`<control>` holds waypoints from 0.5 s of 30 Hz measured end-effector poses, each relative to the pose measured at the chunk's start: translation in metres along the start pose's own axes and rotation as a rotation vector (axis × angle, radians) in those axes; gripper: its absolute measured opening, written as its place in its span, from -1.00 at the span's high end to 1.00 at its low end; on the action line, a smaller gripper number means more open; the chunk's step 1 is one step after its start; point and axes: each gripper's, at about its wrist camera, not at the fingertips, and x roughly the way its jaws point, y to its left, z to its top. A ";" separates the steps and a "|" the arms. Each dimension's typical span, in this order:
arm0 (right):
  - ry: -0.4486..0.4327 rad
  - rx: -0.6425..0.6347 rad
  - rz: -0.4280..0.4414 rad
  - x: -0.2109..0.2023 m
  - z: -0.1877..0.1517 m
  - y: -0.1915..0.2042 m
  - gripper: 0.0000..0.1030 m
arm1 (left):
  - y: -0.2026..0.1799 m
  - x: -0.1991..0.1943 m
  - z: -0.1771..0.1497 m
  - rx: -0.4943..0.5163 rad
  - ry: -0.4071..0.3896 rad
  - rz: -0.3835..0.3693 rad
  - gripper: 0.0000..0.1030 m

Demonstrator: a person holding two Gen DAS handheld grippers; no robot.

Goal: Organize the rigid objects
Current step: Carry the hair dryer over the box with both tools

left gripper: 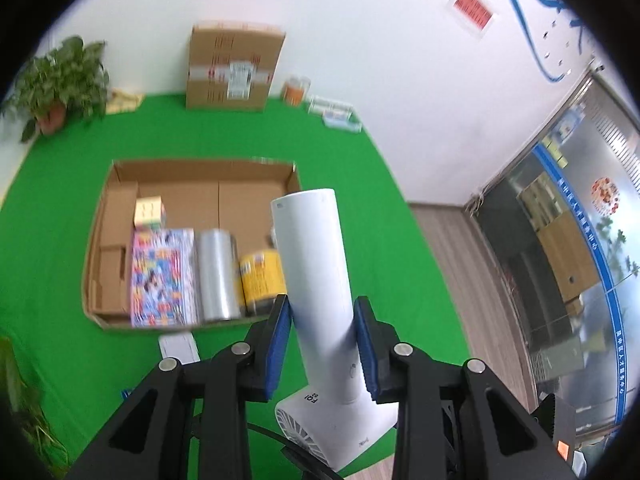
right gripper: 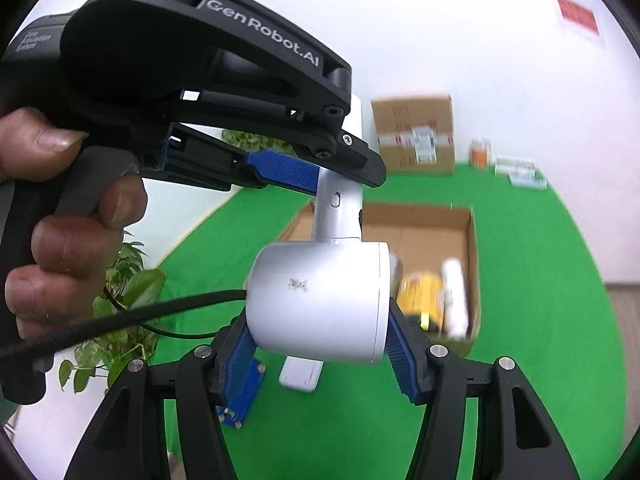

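Observation:
A white hair dryer [left gripper: 316,280] is held in the air by both grippers. My left gripper [left gripper: 322,344] is shut on its handle, which points away toward the open cardboard box [left gripper: 120,184]. My right gripper [right gripper: 320,344] is shut on the dryer's round head [right gripper: 320,300]. The left gripper also shows in the right wrist view [right gripper: 316,174], clamped on the handle. The box holds a colourful book [left gripper: 160,276], a silver cylinder [left gripper: 218,276], a yellow can [left gripper: 262,276] and a small cube [left gripper: 149,211].
A green cloth [left gripper: 240,136] covers the table. A sealed carton [left gripper: 234,68], an orange jar [left gripper: 296,89] and clear cases [left gripper: 334,114] stand at the back. Potted plants [left gripper: 60,80] are at the left. A white flat item [right gripper: 301,374] and a blue board [right gripper: 244,400] lie below the grippers.

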 end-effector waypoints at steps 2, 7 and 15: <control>-0.021 -0.028 -0.007 -0.002 0.016 0.006 -0.11 | 0.002 -0.012 0.009 0.005 -0.032 -0.010 0.40; -0.057 -0.098 -0.045 0.007 0.046 0.023 -0.11 | 0.013 -0.031 0.029 0.027 -0.079 -0.034 0.40; -0.068 -0.146 -0.102 0.050 0.097 0.044 -0.11 | 0.042 -0.044 0.076 0.071 -0.107 -0.074 0.40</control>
